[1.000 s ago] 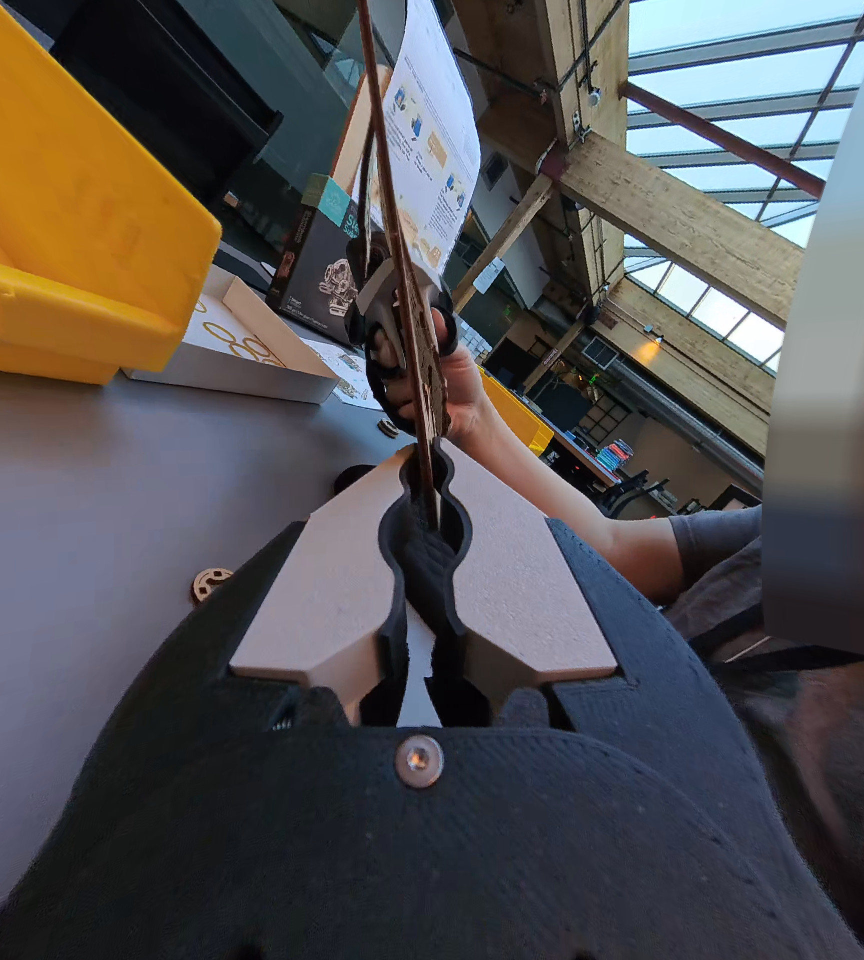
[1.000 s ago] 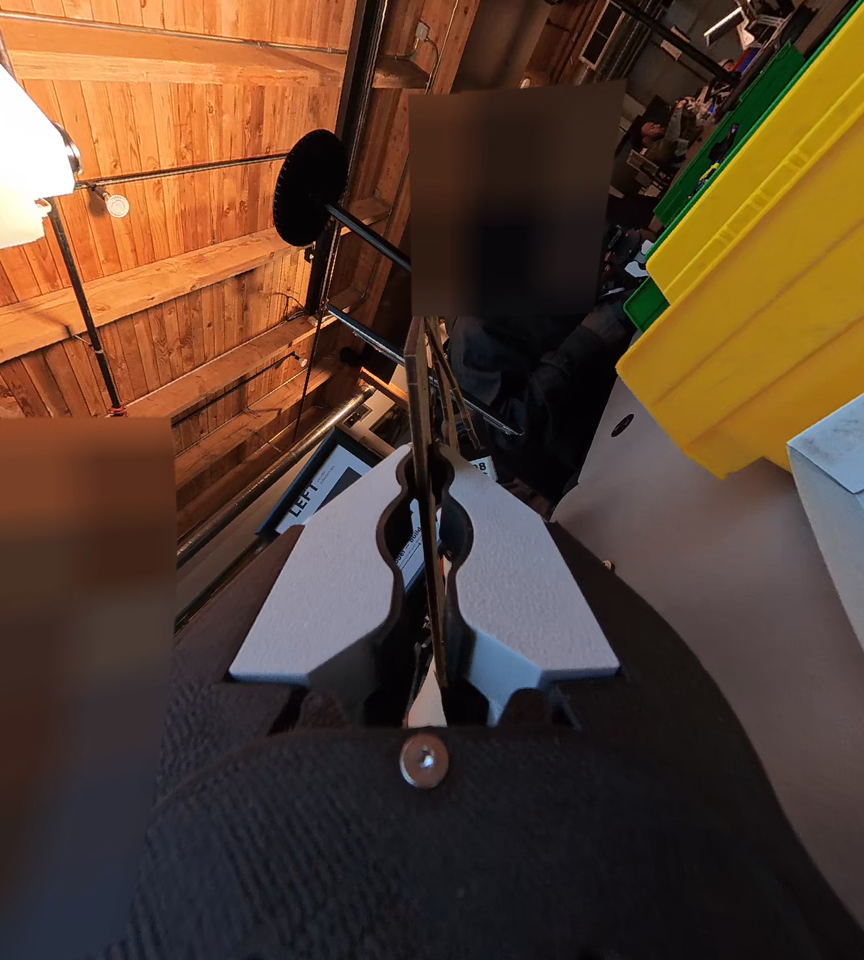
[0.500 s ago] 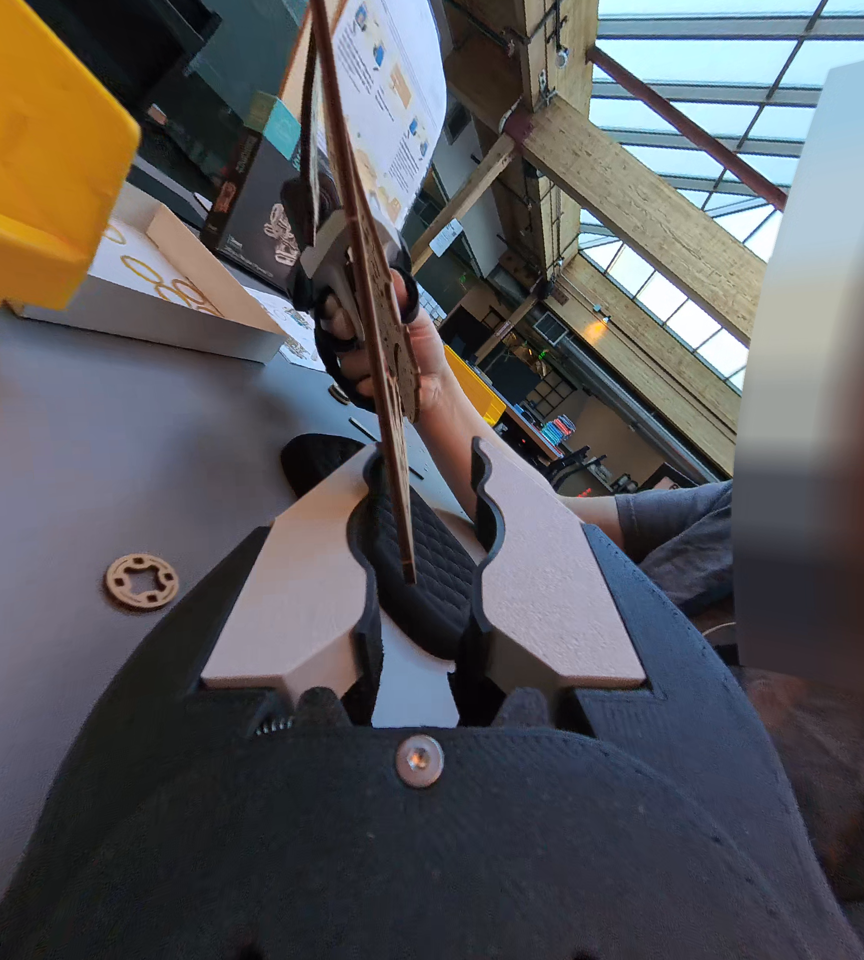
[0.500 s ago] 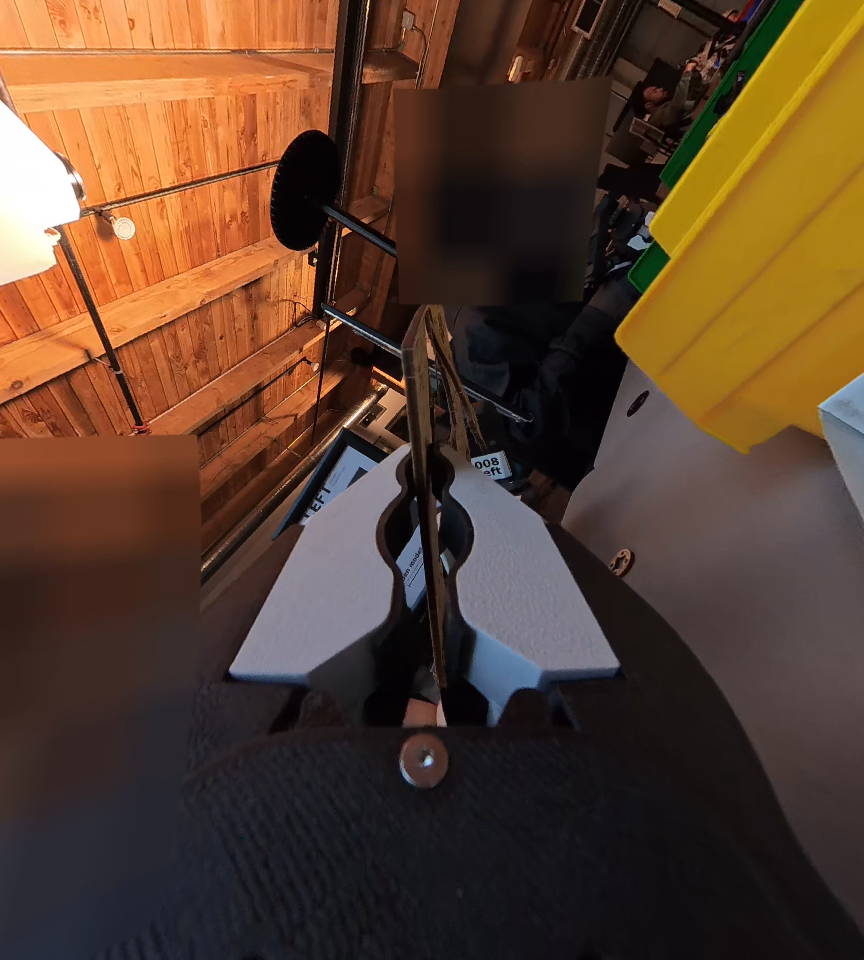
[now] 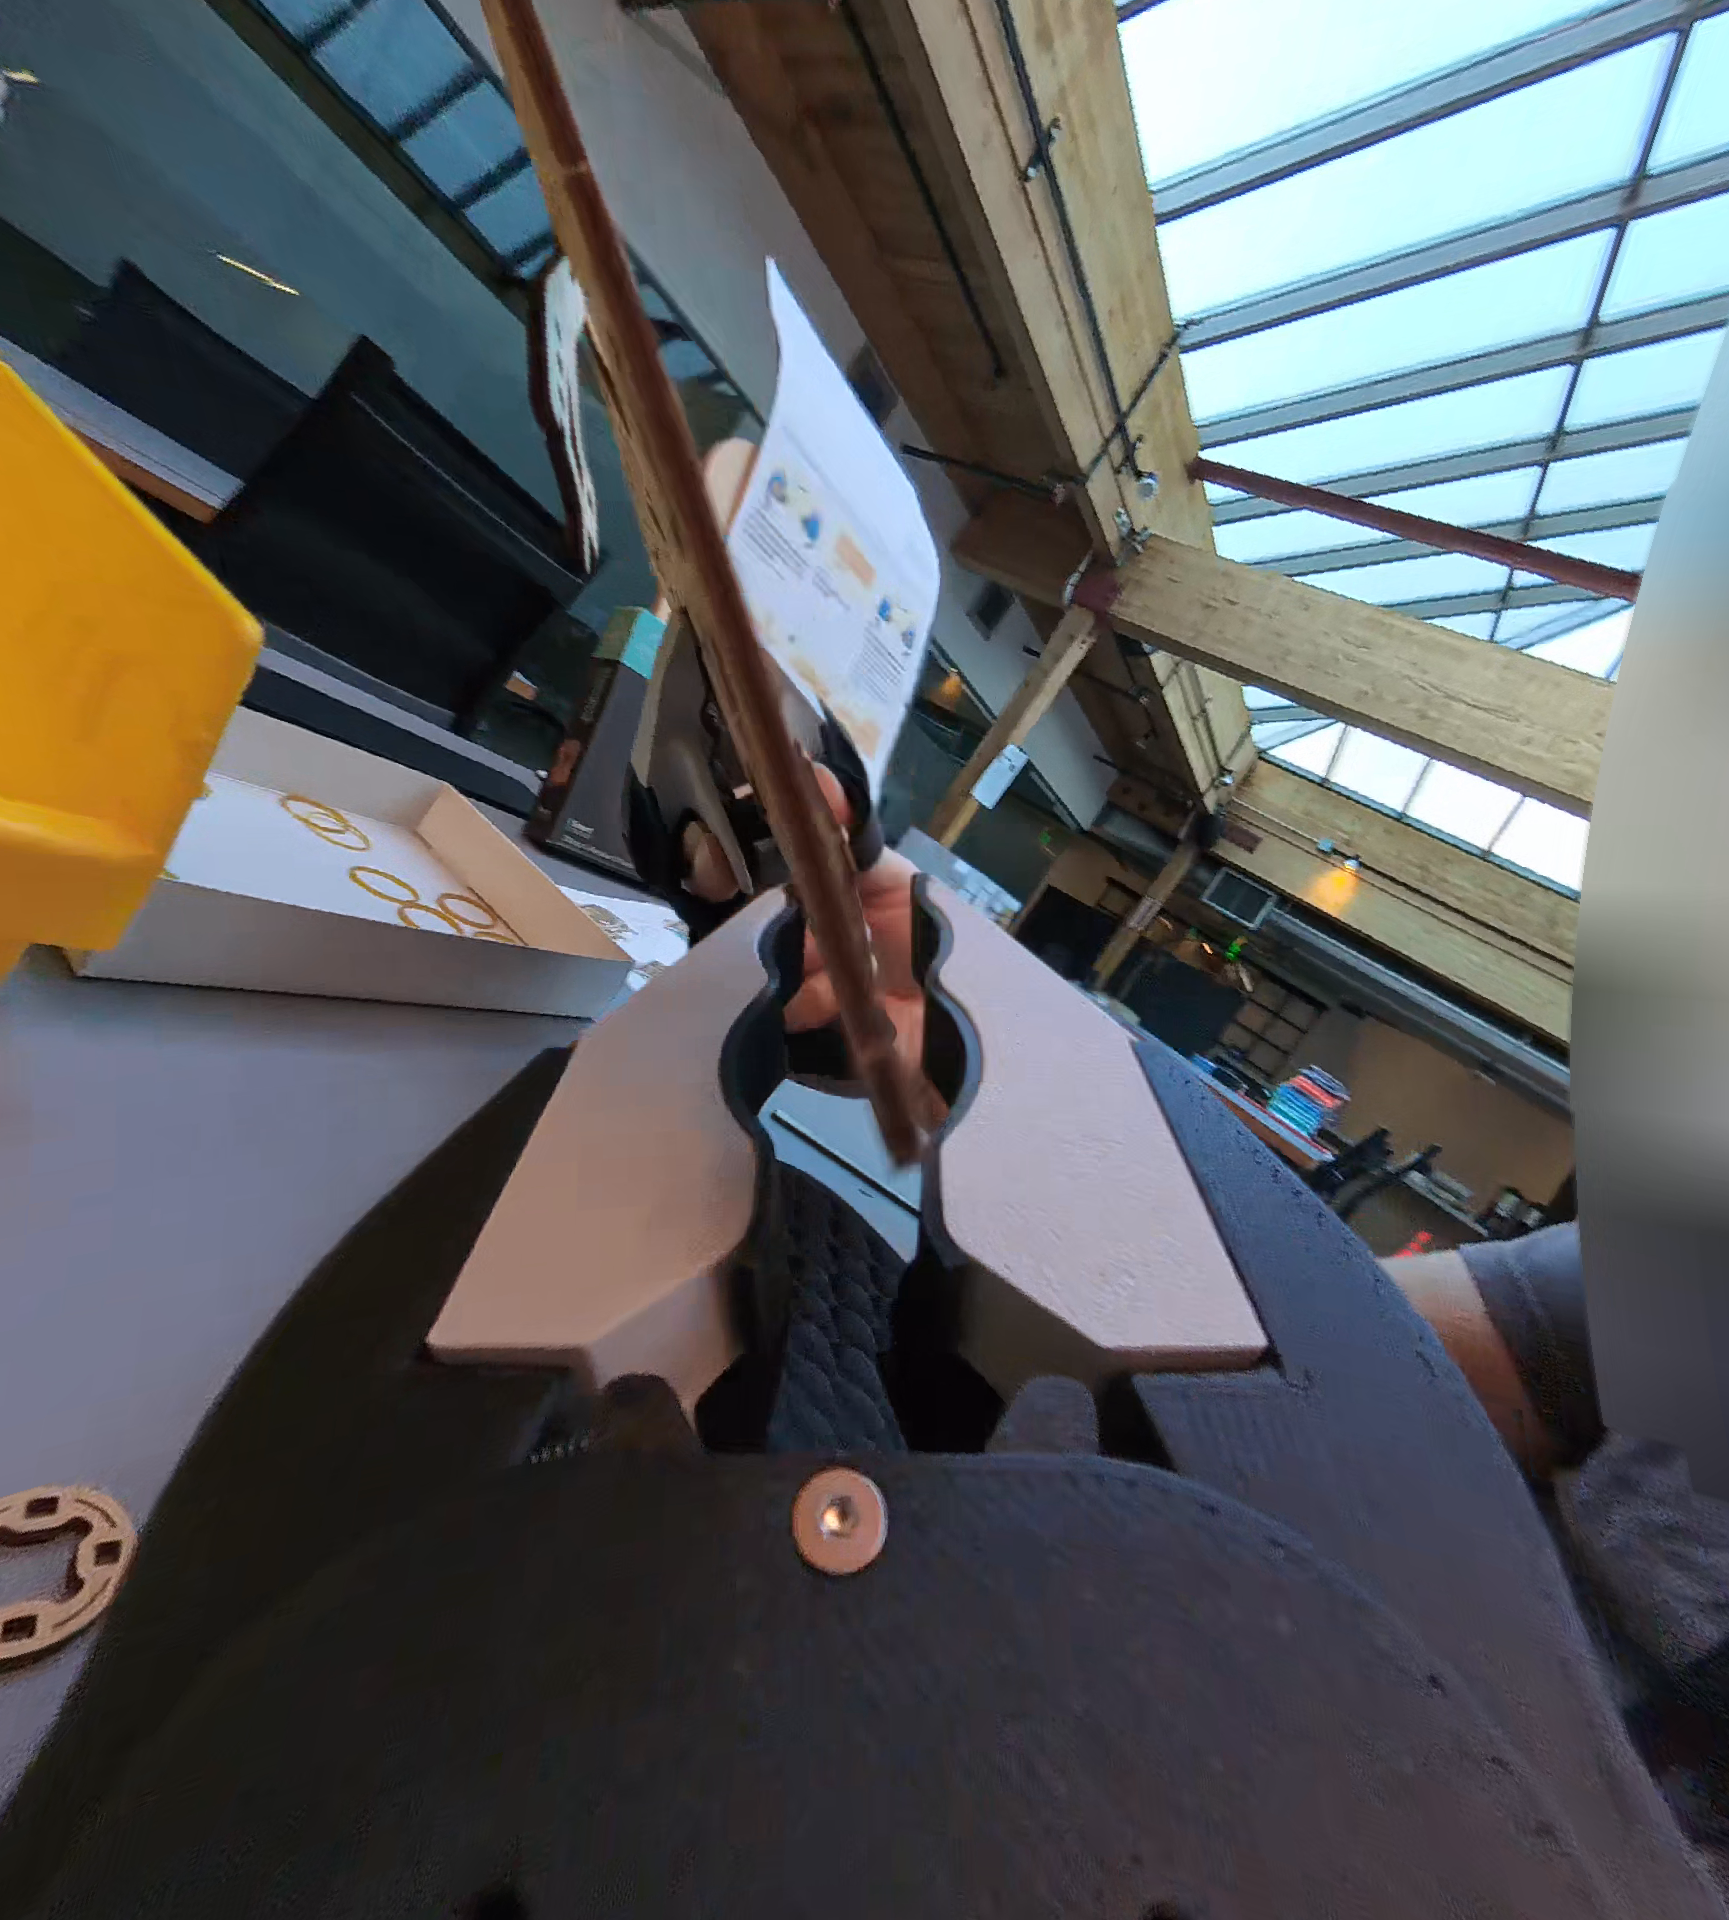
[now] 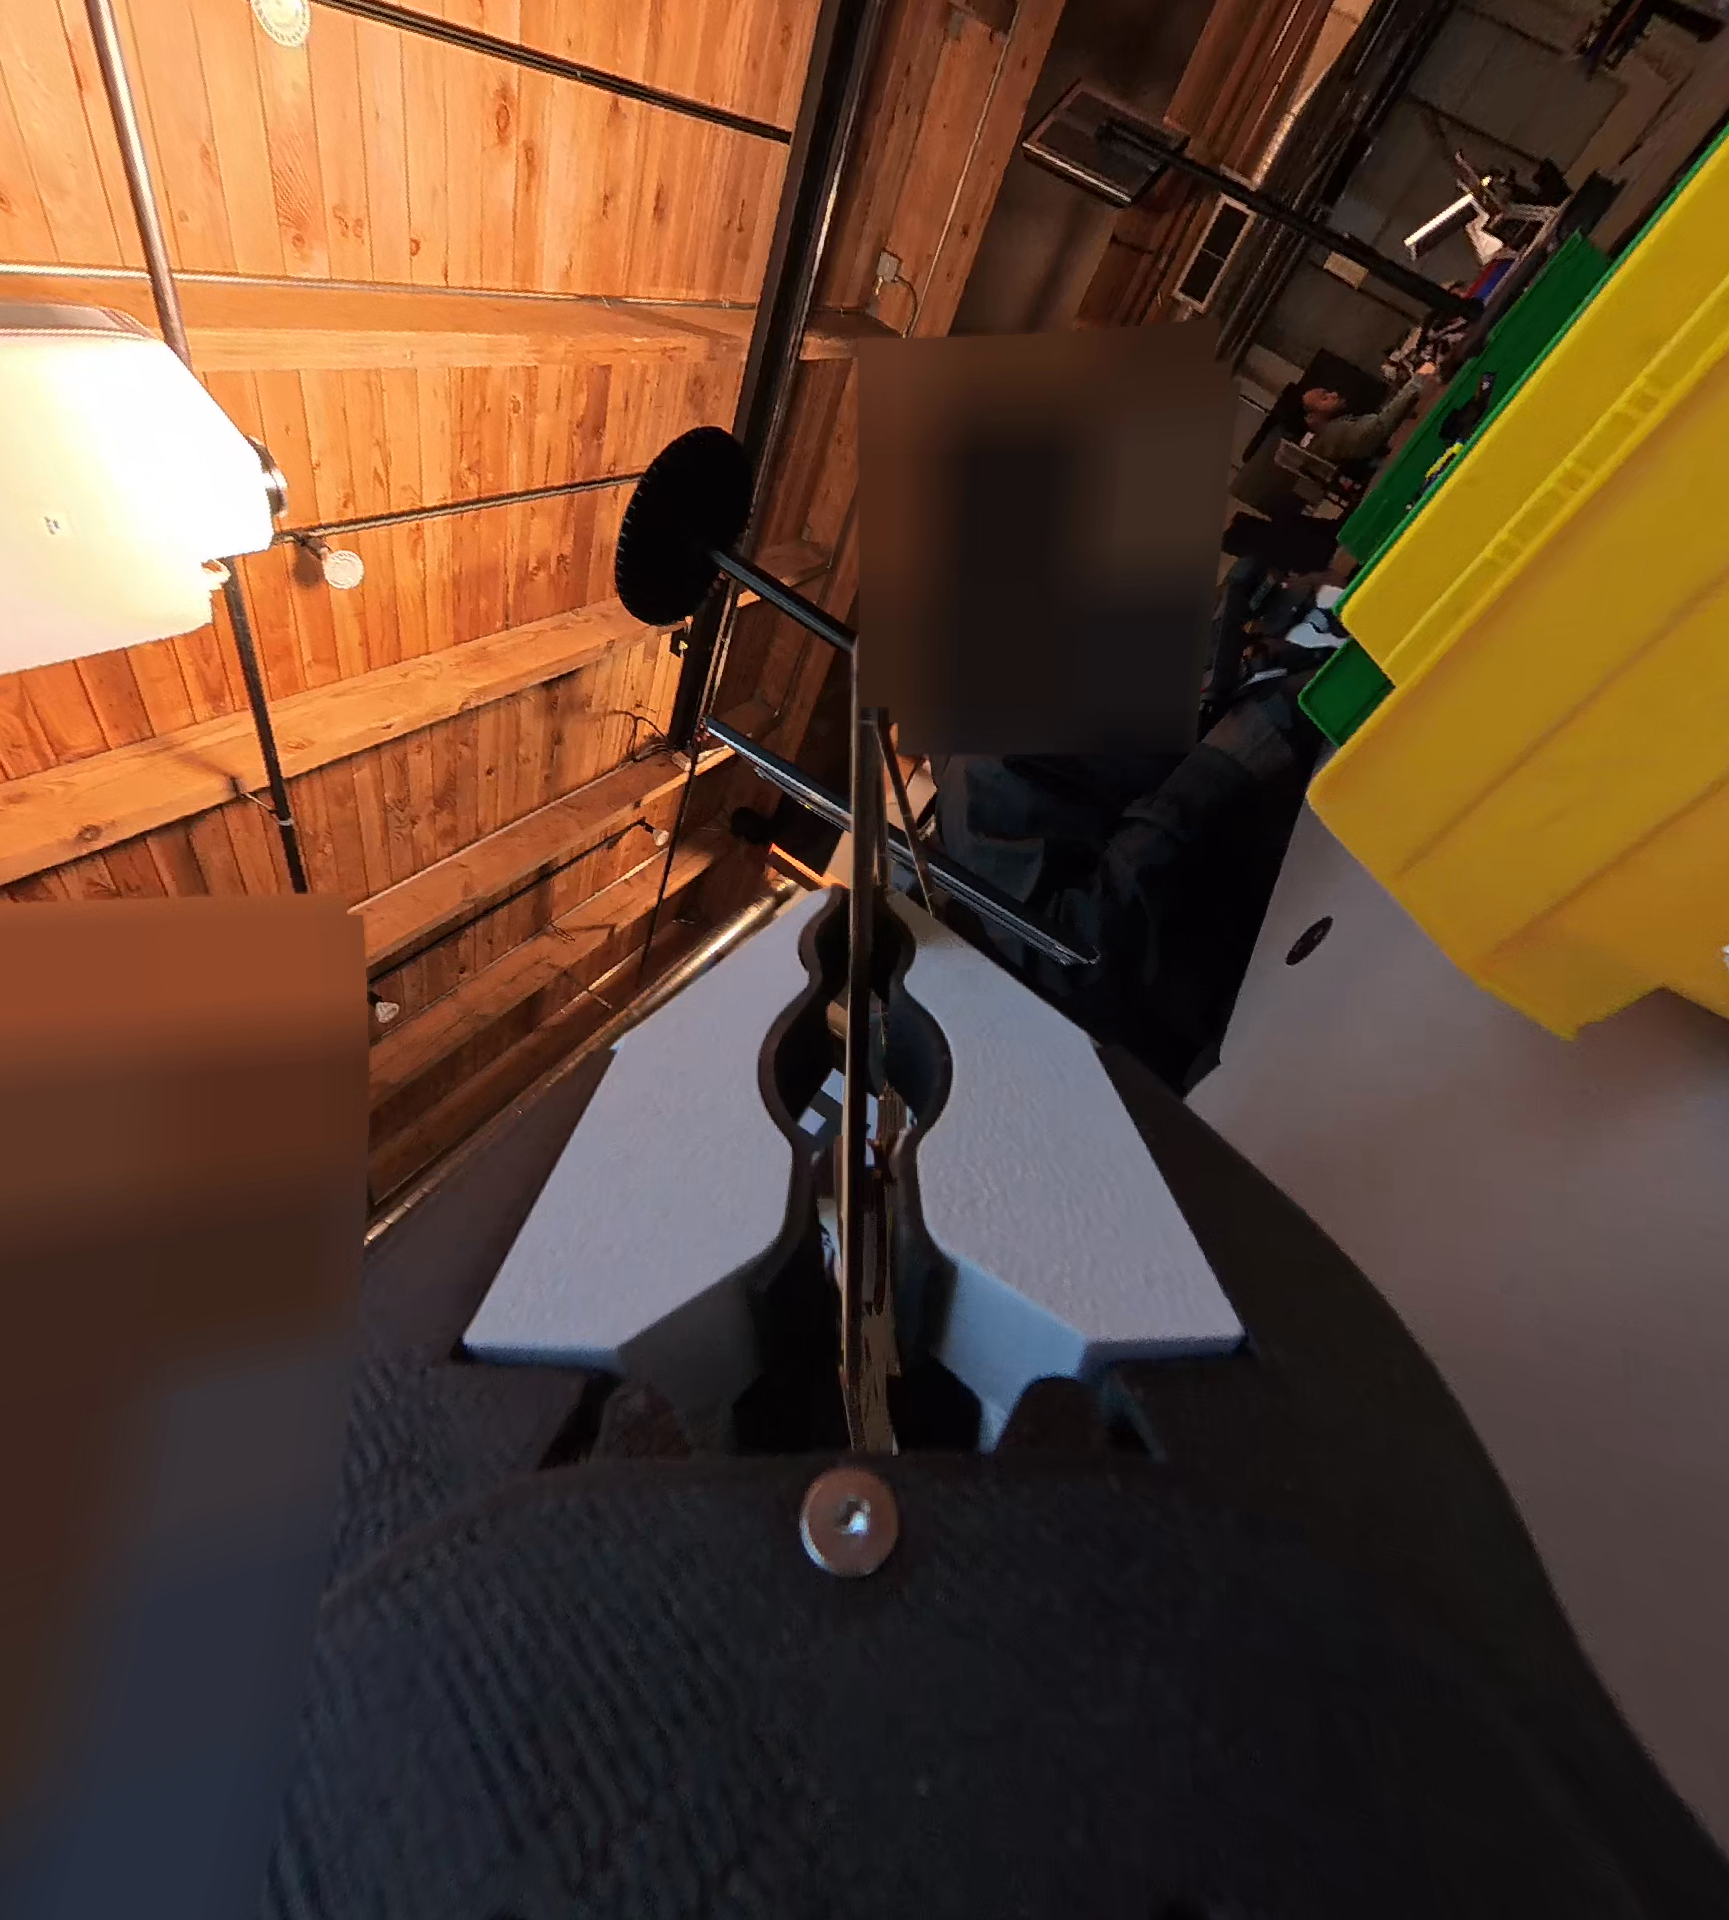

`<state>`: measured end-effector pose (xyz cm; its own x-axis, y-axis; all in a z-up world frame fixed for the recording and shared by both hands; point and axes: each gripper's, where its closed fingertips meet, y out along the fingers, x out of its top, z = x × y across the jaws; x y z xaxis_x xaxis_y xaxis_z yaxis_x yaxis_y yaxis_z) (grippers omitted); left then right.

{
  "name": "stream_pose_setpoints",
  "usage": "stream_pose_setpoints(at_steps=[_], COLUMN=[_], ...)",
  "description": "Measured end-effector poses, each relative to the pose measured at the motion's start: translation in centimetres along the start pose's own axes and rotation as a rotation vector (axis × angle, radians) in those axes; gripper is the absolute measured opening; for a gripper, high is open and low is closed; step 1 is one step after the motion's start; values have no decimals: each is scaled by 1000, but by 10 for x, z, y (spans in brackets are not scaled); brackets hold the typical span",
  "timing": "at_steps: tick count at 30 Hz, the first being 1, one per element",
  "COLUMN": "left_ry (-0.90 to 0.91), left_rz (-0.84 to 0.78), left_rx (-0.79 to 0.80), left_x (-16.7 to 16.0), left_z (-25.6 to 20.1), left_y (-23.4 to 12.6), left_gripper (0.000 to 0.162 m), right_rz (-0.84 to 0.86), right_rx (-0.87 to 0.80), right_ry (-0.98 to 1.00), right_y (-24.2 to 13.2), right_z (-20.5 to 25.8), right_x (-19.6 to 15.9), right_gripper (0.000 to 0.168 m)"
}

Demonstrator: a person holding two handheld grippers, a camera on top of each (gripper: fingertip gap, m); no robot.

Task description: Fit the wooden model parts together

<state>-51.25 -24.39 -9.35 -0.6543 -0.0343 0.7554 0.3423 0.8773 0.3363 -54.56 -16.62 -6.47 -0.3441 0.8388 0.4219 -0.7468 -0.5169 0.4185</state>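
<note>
A thin wooden model panel [image 5: 735, 665], seen edge-on, slants up from between my left gripper's fingers. My left gripper [image 5: 849, 904] is partly open: its jaws stand on either side of the panel's lower end with gaps showing. My right gripper [image 6: 855, 909] is shut on the same panel [image 6: 865, 1247], which runs edge-on straight up between its fingers. The right gripper also shows in the left wrist view [image 5: 704, 810], held by a hand behind the panel. A loose wooden ring disc [image 5: 18, 1579] lies flat on the grey table [image 5: 216, 1195] at lower left.
A yellow bin [image 5: 39, 727] and a white tray [image 5: 320, 951] of wooden rings sit at the left, with a dark box [image 5: 595, 748] and an instruction sheet [image 5: 839, 571] behind. In the right wrist view, yellow bins [image 6: 1618, 675] and a green bin [image 6: 1442, 499] stand at the right. Tip to tip, the grippers are about 9 centimeters apart.
My left gripper, shut on the panel a second ago, opened and let go. Its jaws now stand narrower around the panel's lower end. The right gripper has kept its hold.
</note>
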Motion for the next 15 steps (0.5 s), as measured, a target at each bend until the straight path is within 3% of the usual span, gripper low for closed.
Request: stream_pose_setpoints(at_steps=[3,6,11,15], left_ry=[-57,-78,-176,-226], left_rz=[22,72,83,19], left_rx=[54,114,128,117], left_x=[-10,-22,-23,-18], left_z=[4,11,18,19], left_y=[11,12,8,7], left_gripper=[27,3,0,0], right_rz=[23,13,19,5], right_rx=[-70,-25,-118,-262], right_ry=[-53,5,-33,-172], right_y=[2,0,0,-7], right_z=[-12,-9,-18,-23], right_x=[-8,-9,-10,-9], right_gripper=[1,1,3,31])
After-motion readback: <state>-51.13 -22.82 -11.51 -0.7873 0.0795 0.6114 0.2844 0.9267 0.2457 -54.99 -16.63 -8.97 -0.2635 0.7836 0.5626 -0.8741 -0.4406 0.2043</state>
